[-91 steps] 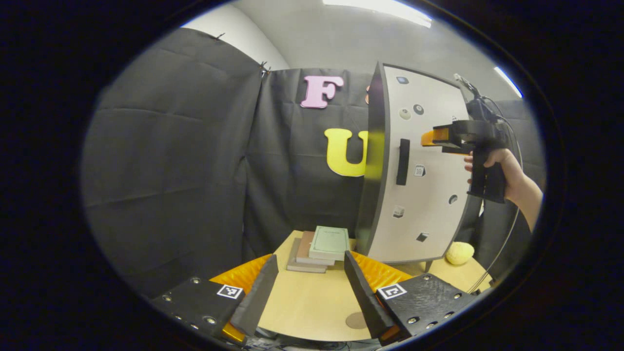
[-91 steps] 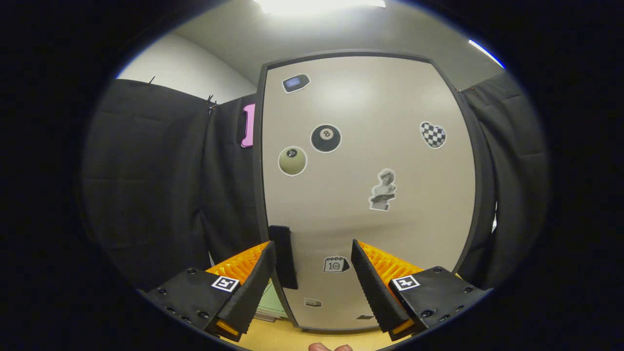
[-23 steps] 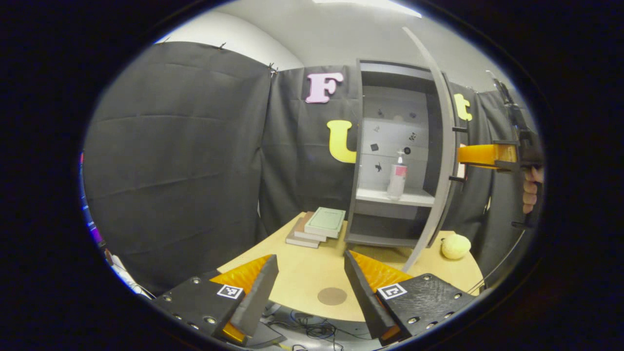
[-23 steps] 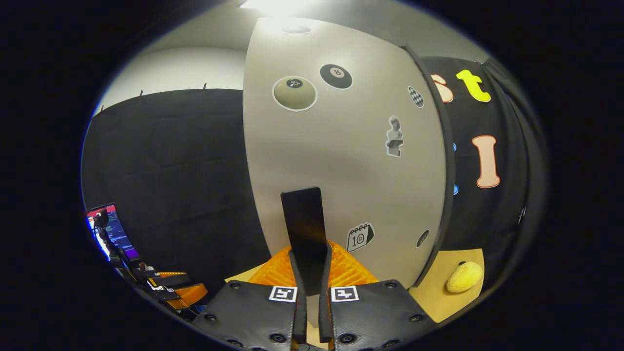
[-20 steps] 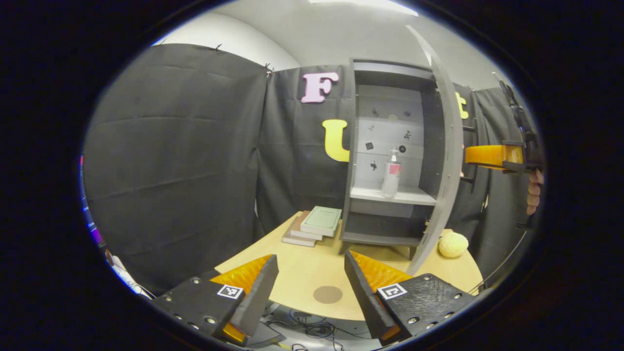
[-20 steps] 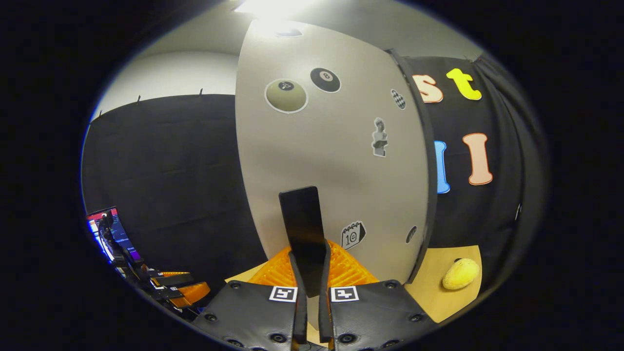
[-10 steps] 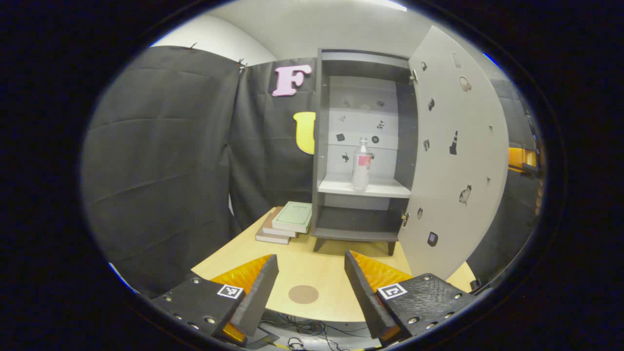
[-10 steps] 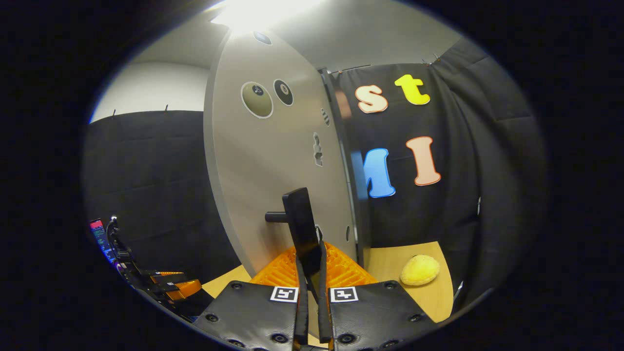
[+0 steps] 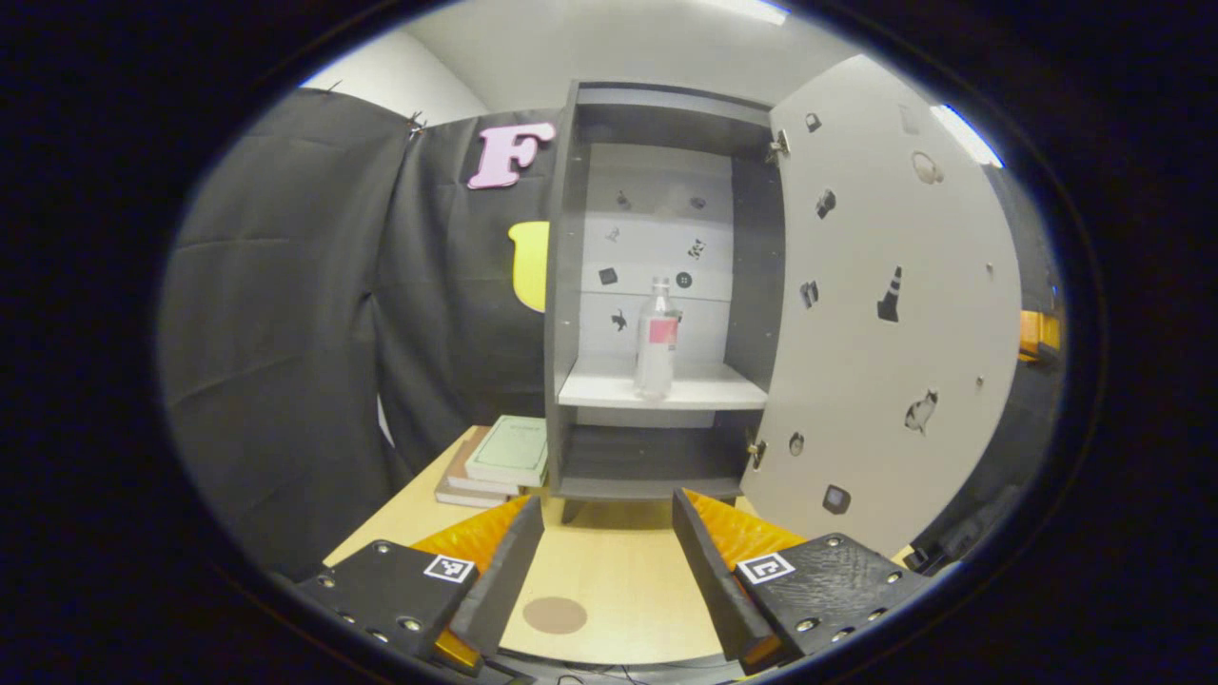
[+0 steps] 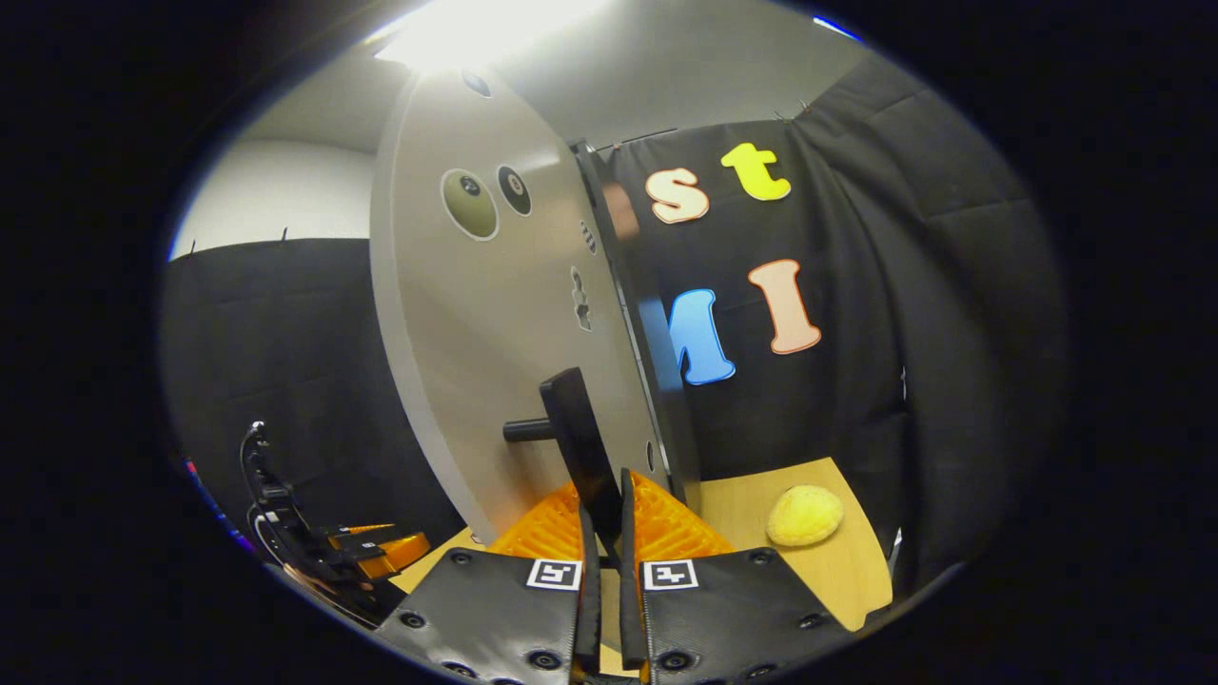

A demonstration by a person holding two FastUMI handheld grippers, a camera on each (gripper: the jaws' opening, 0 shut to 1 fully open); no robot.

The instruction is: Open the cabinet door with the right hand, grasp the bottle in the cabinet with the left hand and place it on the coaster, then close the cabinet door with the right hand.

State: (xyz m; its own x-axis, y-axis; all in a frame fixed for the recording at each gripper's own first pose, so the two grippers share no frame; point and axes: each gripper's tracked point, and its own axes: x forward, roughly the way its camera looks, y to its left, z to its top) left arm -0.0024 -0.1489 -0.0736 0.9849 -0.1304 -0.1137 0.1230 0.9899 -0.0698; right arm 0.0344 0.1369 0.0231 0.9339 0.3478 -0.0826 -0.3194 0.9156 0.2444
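The grey cabinet (image 9: 571, 285) stands with its door (image 9: 885, 314) swung wide to the right. A clear bottle (image 9: 656, 339) with a pink label stands upright on the white middle shelf (image 9: 695, 388). My left gripper (image 9: 601, 571) is open low over the wooden table (image 9: 618, 571), well short of the cabinet. A round brown coaster (image 9: 555, 615) lies on the table near the left finger. In the right gripper view, my right gripper (image 10: 602, 561) is shut on the door's black handle (image 10: 577, 447), with the door's outer face (image 10: 476, 333) at left.
A stack of books (image 9: 500, 459) lies on the table left of the cabinet. A yellow sponge-like lump (image 10: 805, 515) sits on the table right of the door. Black cloth walls surround the table. The left gripper (image 10: 371, 555) is seen low at left in the right gripper view.
The door went from closed to wide open, pulled by my right gripper now shut on its handle. The left gripper view has turned to face the open cabinet and bottle.
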